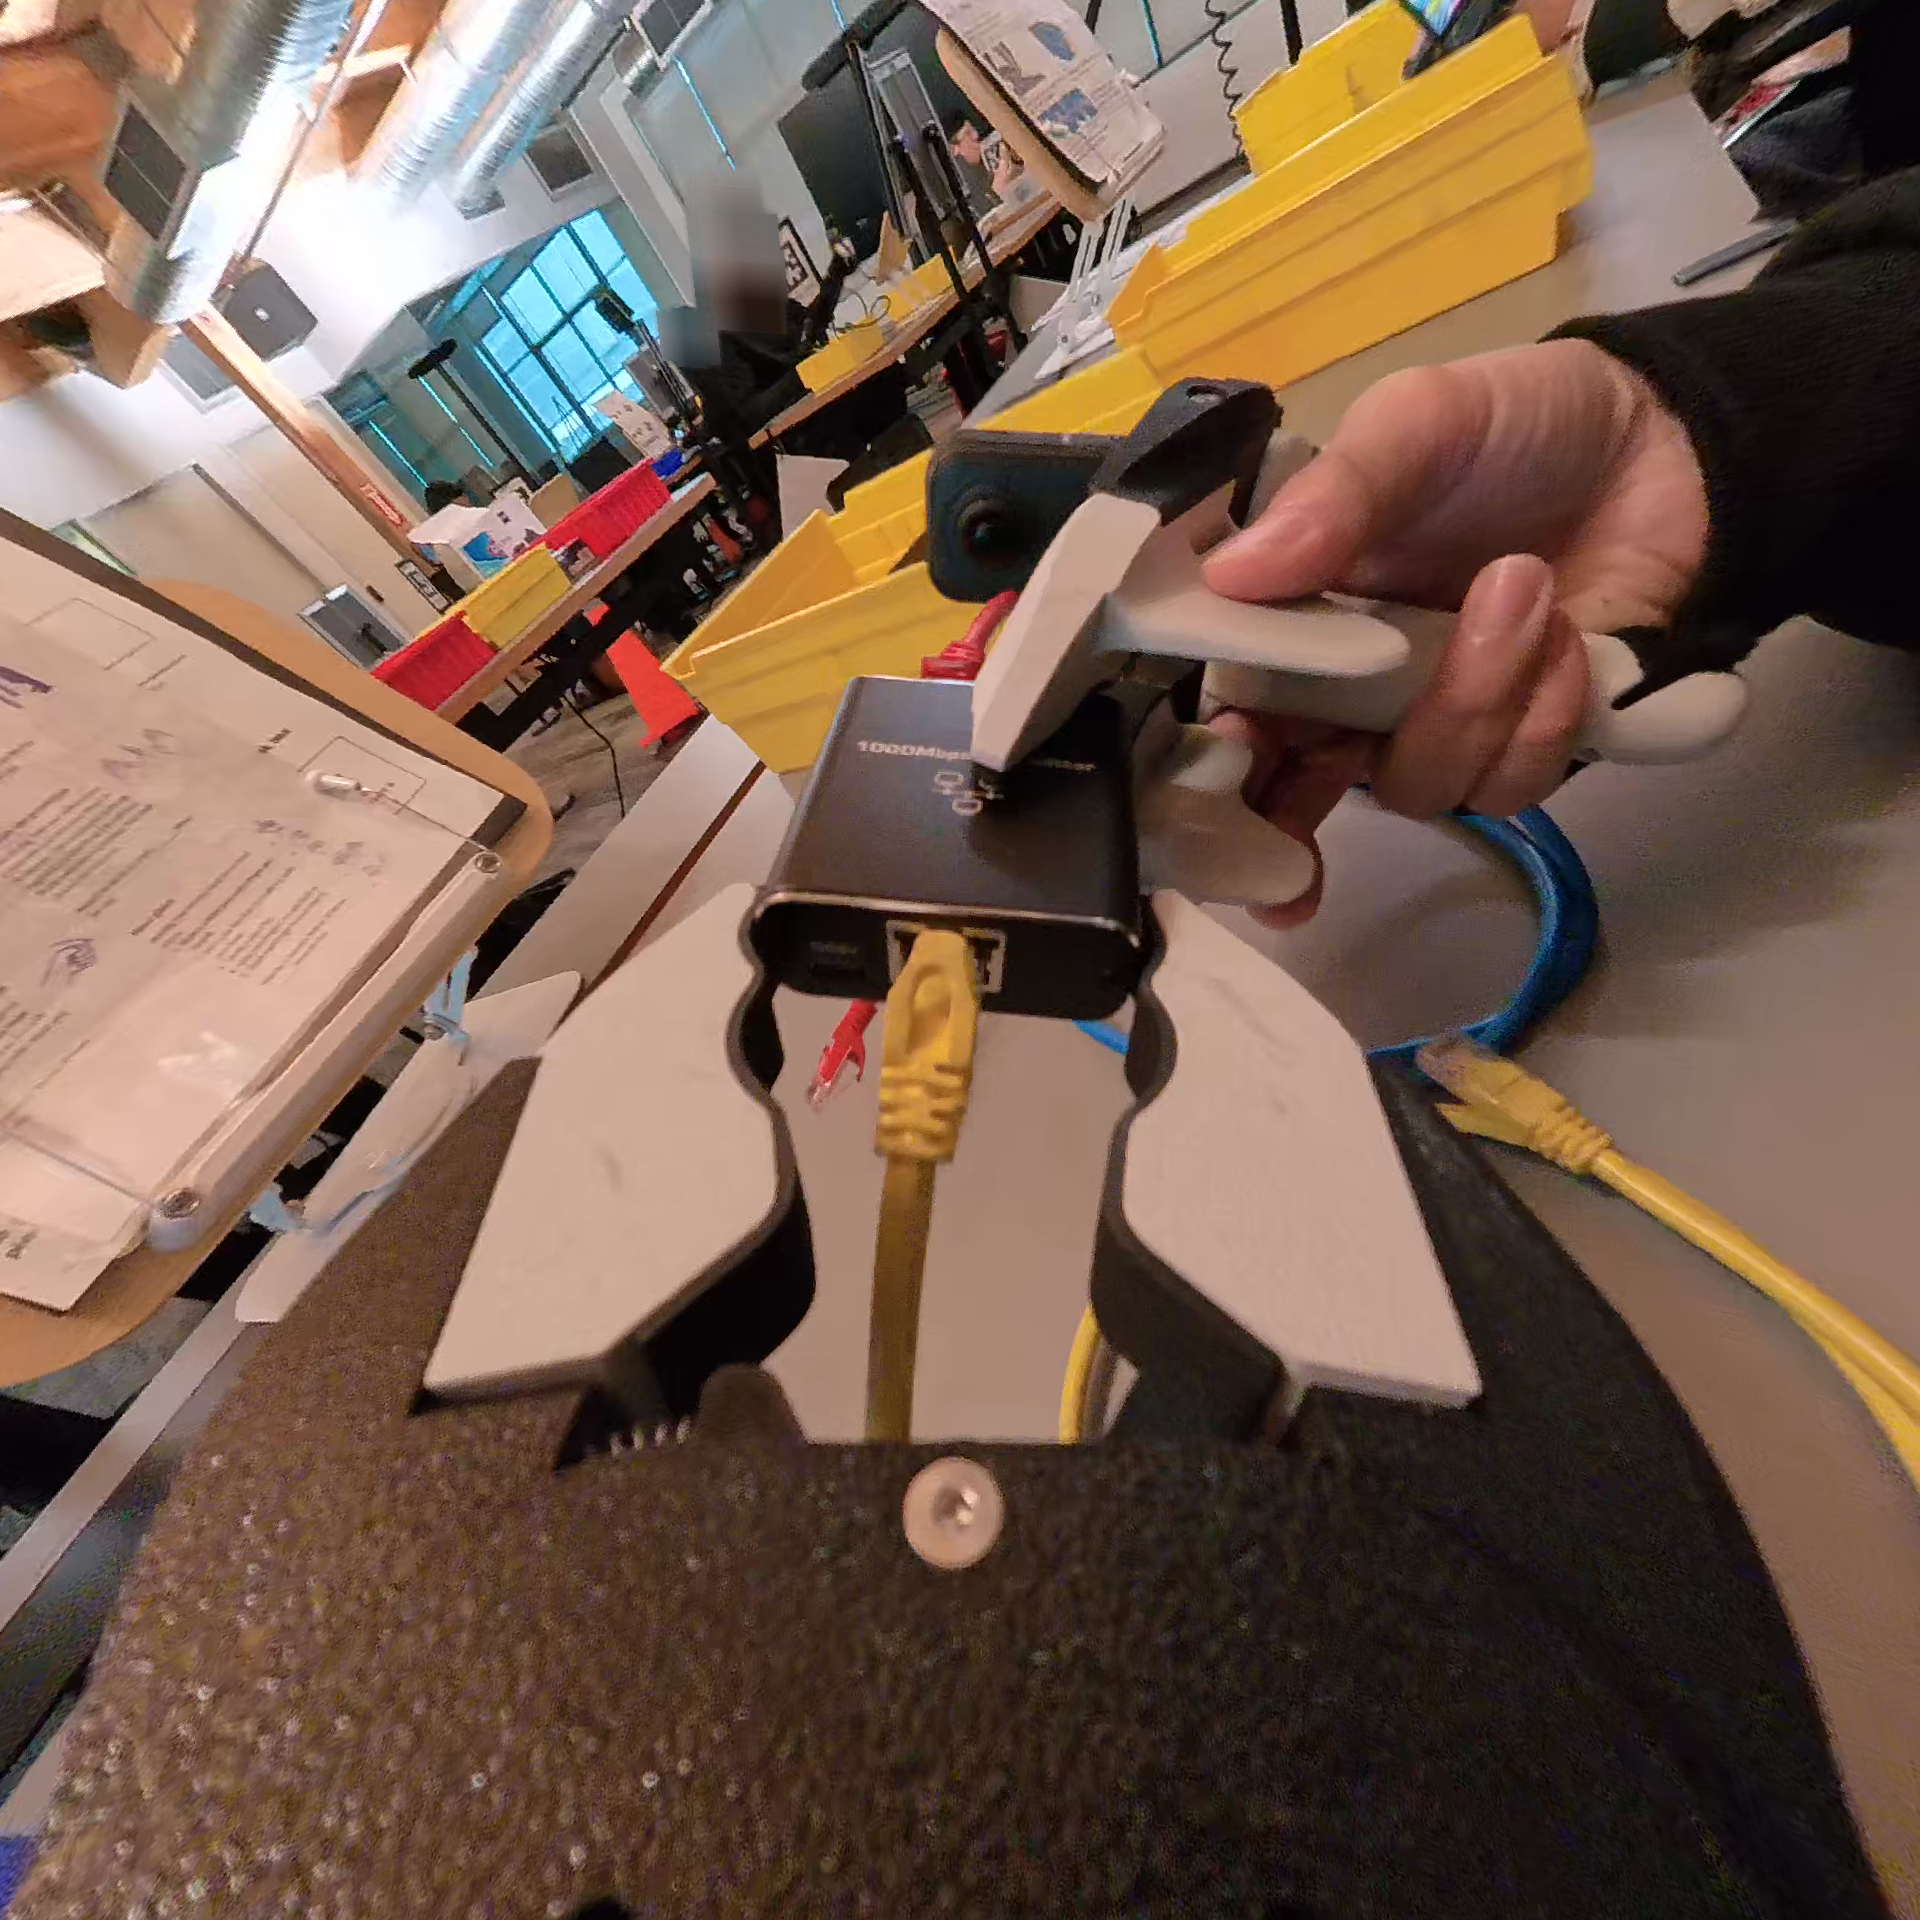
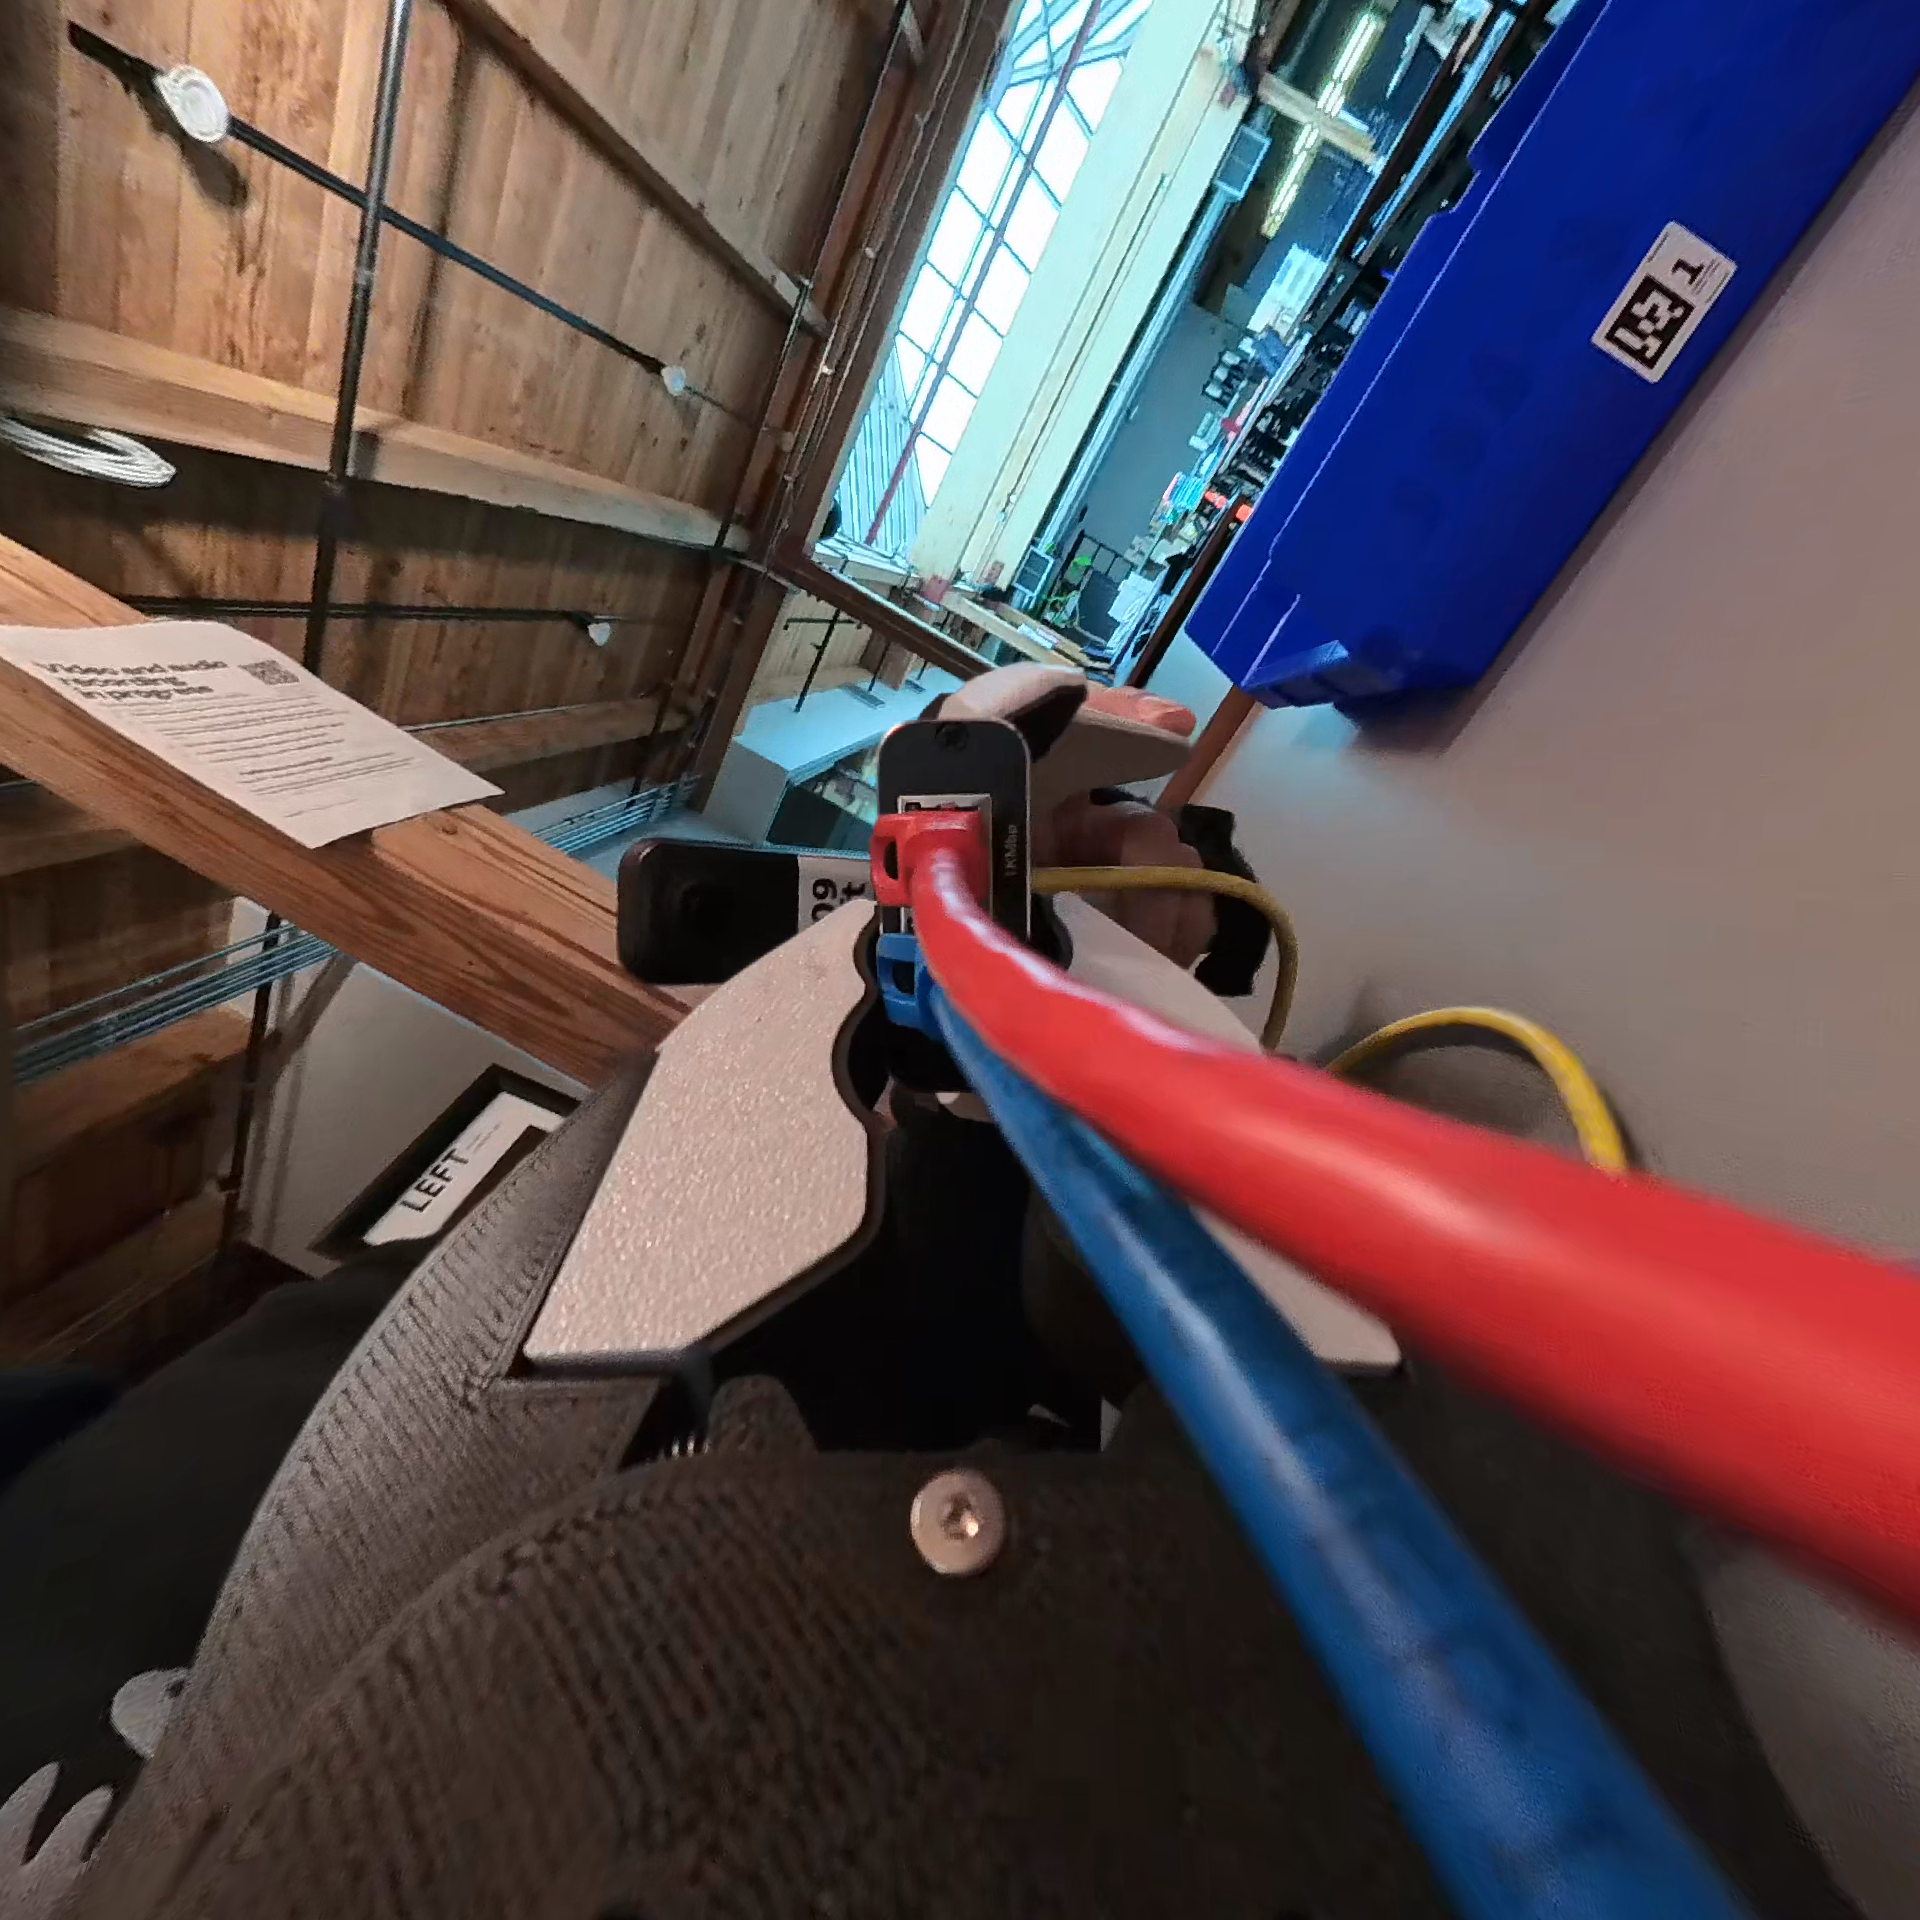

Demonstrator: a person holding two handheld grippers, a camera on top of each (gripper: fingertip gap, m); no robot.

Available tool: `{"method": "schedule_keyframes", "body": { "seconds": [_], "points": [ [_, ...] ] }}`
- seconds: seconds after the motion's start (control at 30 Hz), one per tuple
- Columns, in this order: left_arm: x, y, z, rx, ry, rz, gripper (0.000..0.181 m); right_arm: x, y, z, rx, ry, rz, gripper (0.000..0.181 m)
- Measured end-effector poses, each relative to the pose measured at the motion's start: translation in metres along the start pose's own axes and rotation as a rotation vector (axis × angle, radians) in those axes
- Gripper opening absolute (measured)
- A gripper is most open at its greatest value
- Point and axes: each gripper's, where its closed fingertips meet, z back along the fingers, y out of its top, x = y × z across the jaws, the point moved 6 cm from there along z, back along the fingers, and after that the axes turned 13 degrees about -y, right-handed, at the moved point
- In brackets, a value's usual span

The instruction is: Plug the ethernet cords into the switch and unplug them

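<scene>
The black switch point(image 1: 935, 831) is held above the grey table. My left gripper point(image 1: 951, 935) is shut on its near end, one finger on each side. A yellow plug point(image 1: 925, 1039) sits in the near port, its cord running back between my fingers. My right gripper point(image 2: 961, 966) is closed over the switch's far end point(image 2: 956, 769); in the left wrist view one of its fingers point(image 1: 1049, 634) rests on the switch top. A red plug point(image 2: 925, 842) and a blue plug point(image 2: 899, 977) sit in the far ports. The blue plug lies between my right fingertips.
A loose red plug point(image 1: 842, 1044) shows beneath the switch and a second yellow plug point(image 1: 1496, 1091) lies on the table point(image 1: 1714, 935). A blue cord loop point(image 1: 1548, 935) lies right. Yellow bins point(image 1: 1351, 239) stand behind, a document stand point(image 1: 208, 935) left, a blue bin point(image 2: 1507, 416) right.
</scene>
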Motion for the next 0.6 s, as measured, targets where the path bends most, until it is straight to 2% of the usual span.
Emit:
{"method": "schedule_keyframes", "body": {
  "seconds": [0.2,0.37,0.47,0.6],
  "points": [
    [0.002,-0.015,-0.010,-0.001,0.074,0.025,0.063,0.012,0.001,0.001,0.015,-0.031,-0.022,0.024],
    [0.001,-0.026,-0.013,0.015,0.068,0.180,0.063,0.020,0.003,0.001,0.014,-0.083,0.051,0.028],
    [-0.003,-0.030,-0.008,0.036,0.055,0.269,0.063,0.026,0.007,0.006,0.052,-0.195,0.154,0.057],
    [-0.007,-0.031,0.003,0.098,0.054,0.344,0.063,0.019,0.003,0.009,0.179,-0.292,0.312,0.083]
  ]
}}
